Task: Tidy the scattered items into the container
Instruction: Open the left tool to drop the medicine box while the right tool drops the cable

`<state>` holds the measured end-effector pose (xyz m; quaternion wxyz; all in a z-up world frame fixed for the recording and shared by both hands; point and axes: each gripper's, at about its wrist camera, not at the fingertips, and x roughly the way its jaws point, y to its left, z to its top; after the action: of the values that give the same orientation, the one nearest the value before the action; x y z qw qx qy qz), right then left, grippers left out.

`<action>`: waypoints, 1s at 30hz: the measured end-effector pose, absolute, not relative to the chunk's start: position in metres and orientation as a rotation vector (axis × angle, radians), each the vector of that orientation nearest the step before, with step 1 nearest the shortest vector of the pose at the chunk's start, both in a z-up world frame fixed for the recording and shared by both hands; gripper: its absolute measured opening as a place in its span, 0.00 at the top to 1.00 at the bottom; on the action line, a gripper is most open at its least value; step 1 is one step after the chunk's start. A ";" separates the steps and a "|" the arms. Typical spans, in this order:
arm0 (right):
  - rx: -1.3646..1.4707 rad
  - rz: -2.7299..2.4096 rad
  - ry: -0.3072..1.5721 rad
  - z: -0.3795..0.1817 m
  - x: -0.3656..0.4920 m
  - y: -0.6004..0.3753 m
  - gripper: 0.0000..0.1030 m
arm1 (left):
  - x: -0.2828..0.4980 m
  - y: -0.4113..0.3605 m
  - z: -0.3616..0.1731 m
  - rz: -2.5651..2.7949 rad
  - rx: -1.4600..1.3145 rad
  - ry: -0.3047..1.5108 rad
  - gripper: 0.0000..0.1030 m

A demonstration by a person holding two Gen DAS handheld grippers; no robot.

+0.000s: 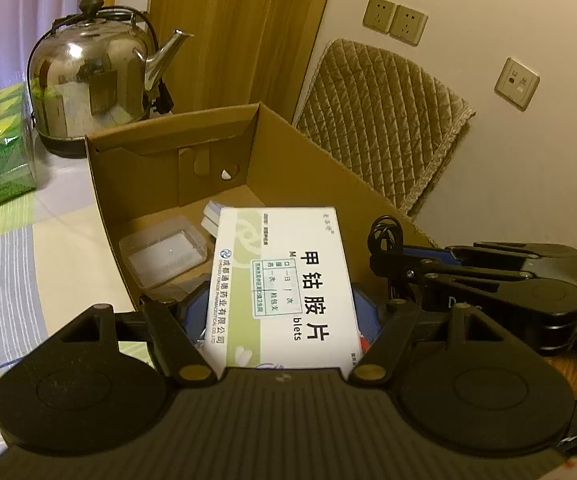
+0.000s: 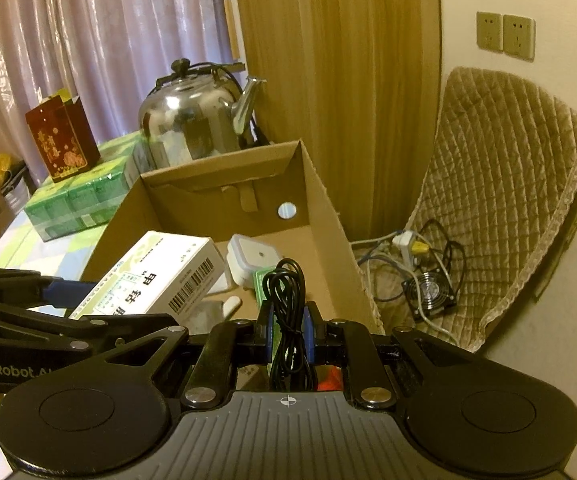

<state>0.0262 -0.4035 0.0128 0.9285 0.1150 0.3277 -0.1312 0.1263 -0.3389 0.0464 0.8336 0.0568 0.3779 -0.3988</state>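
My left gripper (image 1: 280, 306) is shut on a white medicine box (image 1: 282, 276) with printed characters, held tilted over the near end of the open cardboard box (image 1: 168, 148). Inside lie a clear plastic container (image 1: 166, 254) and small white items. In the right wrist view, my right gripper (image 2: 288, 332) is shut on a coiled black cable (image 2: 286, 292) above the cardboard box (image 2: 224, 188). The medicine box (image 2: 156, 276) hangs to its left. Below sit a lidded container (image 2: 252, 260), a green packet (image 2: 260, 280) and a small white tube (image 2: 232, 304).
A steel kettle (image 2: 196, 116) stands right behind the cardboard box. Green tissue packs (image 2: 80, 200) and a red carton (image 2: 62, 144) sit at the back left of the table. To the right are a quilted chair cover (image 2: 508, 200), a small fan (image 2: 430, 292) and floor cables.
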 end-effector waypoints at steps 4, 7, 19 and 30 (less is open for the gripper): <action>0.246 -0.273 0.676 0.011 0.025 -0.406 0.89 | 0.127 -0.335 0.049 -0.833 0.115 0.778 0.35; 0.247 -0.272 0.678 0.012 0.024 -0.406 0.89 | 0.128 -0.332 0.053 -0.823 0.105 0.764 0.35; 0.224 -0.199 0.689 0.012 0.030 -0.392 0.89 | 0.129 -0.318 0.063 -0.784 0.078 0.718 0.34; 0.234 -0.178 0.636 0.020 0.031 -0.392 0.52 | 0.125 -0.308 0.068 -0.745 0.093 0.676 0.25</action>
<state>0.0307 -0.3923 0.0195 0.9393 0.1147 0.3113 -0.0873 0.1254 -0.3085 0.0678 0.8752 0.0443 0.3237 -0.3567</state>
